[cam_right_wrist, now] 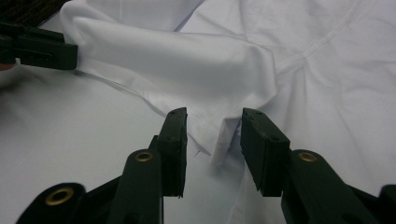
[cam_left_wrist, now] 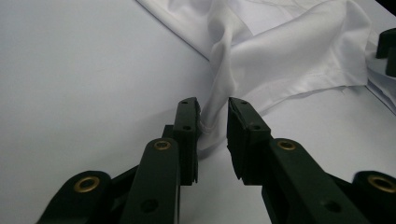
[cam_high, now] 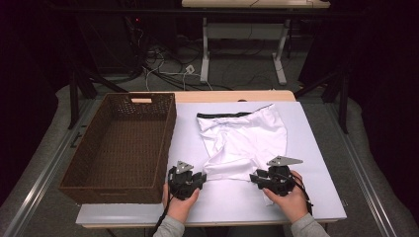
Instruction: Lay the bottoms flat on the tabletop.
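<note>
White cloth, a pair of shorts (cam_high: pixel 244 140) with a dark waistband at the far end, lies spread on the pale worktop (cam_high: pixel 321 197), reaching away from both hand-held grippers. Its near hem lies between the two of them.

The left hand-held gripper (cam_high: pixel 200 178) sits at the near left corner of the shorts. In the left gripper view a gathered corner of the fabric (cam_left_wrist: pixel 212 116) stands between its jaws and brushes the left pad, while a gap shows beside the right pad; the jaws are not yet clamped on it.

The right hand-held gripper (cam_high: pixel 256 178) sits at the near right corner. In the right gripper view a folded edge of the shorts (cam_right_wrist: pixel 219 140) lies in the space between its parted jaws, with clear gaps on both sides, so it grips nothing. The left hand-held gripper's dark jaw shows at the far left of that view, at the opposite corner of the hem.

A brown woven basket (cam_high: pixel 113 185) stands just to the left of the left hand-held gripper, close beside the hand (cam_high: pixel 180 205) holding it.
</note>
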A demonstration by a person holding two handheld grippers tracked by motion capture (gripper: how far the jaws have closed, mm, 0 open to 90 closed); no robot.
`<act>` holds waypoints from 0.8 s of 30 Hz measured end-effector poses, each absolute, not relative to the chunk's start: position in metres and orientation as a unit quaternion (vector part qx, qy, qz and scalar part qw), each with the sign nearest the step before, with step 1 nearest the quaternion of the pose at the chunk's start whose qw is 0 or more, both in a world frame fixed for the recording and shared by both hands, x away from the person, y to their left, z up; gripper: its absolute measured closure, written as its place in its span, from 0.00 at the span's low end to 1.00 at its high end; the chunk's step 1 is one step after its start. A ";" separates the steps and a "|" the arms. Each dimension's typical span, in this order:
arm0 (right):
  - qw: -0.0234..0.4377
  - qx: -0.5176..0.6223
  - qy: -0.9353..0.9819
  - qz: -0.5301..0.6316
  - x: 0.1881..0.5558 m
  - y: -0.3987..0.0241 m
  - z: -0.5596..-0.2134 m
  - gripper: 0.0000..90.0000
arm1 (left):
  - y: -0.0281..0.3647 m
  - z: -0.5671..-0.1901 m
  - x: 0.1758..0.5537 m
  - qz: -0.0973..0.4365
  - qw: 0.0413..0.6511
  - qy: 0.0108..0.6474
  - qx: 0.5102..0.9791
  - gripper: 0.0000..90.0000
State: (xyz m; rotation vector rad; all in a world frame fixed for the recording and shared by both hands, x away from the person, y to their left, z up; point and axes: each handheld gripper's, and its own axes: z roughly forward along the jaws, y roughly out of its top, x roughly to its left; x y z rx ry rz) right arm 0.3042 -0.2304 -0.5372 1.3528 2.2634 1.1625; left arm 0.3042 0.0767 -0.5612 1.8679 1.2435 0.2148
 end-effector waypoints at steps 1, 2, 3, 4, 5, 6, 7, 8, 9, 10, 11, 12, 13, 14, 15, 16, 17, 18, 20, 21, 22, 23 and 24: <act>0.130 0.467 0.779 0.398 0.306 -0.230 -0.540 0.70 | 0.076 -0.561 0.304 0.087 0.429 0.497 0.749 0.83; 0.134 0.470 0.779 0.393 0.308 -0.228 -0.544 0.72 | 0.076 -0.561 0.304 0.087 0.428 0.497 0.750 0.84; 0.137 0.471 0.780 0.389 0.309 -0.228 -0.547 0.73 | 0.076 -0.562 0.304 0.087 0.427 0.497 0.750 0.85; 0.137 0.471 0.780 0.389 0.309 -0.228 -0.547 0.73 | 0.076 -0.562 0.304 0.088 0.427 0.497 0.750 0.85; 0.141 0.472 0.780 0.385 0.310 -0.227 -0.548 0.75 | 0.075 -0.562 0.305 0.087 0.427 0.497 0.751 0.86; 0.146 0.473 0.782 0.379 0.311 -0.226 -0.551 0.78 | 0.075 -0.562 0.305 0.085 0.426 0.497 0.751 0.88; 0.146 0.473 0.782 0.379 0.311 -0.226 -0.551 0.78 | 0.075 -0.562 0.305 0.085 0.426 0.497 0.751 0.90; 0.148 0.471 0.783 0.378 0.312 -0.226 -0.552 0.80 | 0.075 -0.562 0.305 0.085 0.426 0.496 0.752 0.90; 0.155 0.470 0.786 0.370 0.312 -0.225 -0.553 0.86 | 0.075 -0.562 0.304 0.084 0.426 0.496 0.752 0.94; 0.154 0.471 0.788 0.365 0.313 -0.225 -0.554 0.89 | 0.074 -0.561 0.304 0.083 0.424 0.494 0.754 0.96; 0.154 0.471 0.788 0.365 0.313 -0.225 -0.554 0.89 | 0.074 -0.561 0.304 0.083 0.424 0.494 0.754 0.97; 0.148 0.472 0.792 0.358 0.314 -0.224 -0.555 0.95 | 0.074 -0.559 0.302 0.083 0.424 0.494 0.754 0.98; 0.148 0.472 0.792 0.358 0.314 -0.224 -0.555 0.95 | 0.074 -0.559 0.302 0.083 0.424 0.494 0.754 0.98; 0.143 0.472 0.794 0.355 0.314 -0.224 -0.554 0.99 | 0.075 -0.556 0.301 0.083 0.424 0.492 0.755 0.99; 0.143 0.472 0.794 0.355 0.314 -0.224 -0.554 0.99 | 0.075 -0.556 0.301 0.083 0.424 0.492 0.755 0.99; 0.135 0.467 0.796 0.361 0.312 -0.224 -0.551 0.99 | 0.076 -0.552 0.298 0.084 0.426 0.491 0.755 0.99; 0.135 0.467 0.796 0.361 0.312 -0.224 -0.551 0.99 | 0.076 -0.552 0.298 0.084 0.426 0.491 0.755 0.99; 0.129 0.467 0.796 0.363 0.311 -0.224 -0.549 1.00 | 0.078 -0.548 0.295 0.084 0.428 0.490 0.755 0.99; 0.114 0.457 0.797 0.377 0.305 -0.226 -0.542 1.00 | 0.081 -0.542 0.289 0.083 0.433 0.488 0.753 0.99; 0.110 0.454 0.797 0.383 0.302 -0.227 -0.538 1.00 | 0.083 -0.539 0.285 0.082 0.435 0.486 0.753 0.99; 0.098 0.448 0.795 0.398 0.297 -0.229 -0.531 1.00 | 0.085 -0.536 0.281 0.080 0.438 0.485 0.753 0.99; 0.098 0.448 0.795 0.398 0.297 -0.229 -0.531 1.00 | 0.087 -0.533 0.277 0.078 0.441 0.485 0.751 0.99; 0.092 0.444 0.793 0.406 0.295 -0.231 -0.528 1.00 | 0.089 -0.530 0.272 0.076 0.445 0.485 0.749 0.99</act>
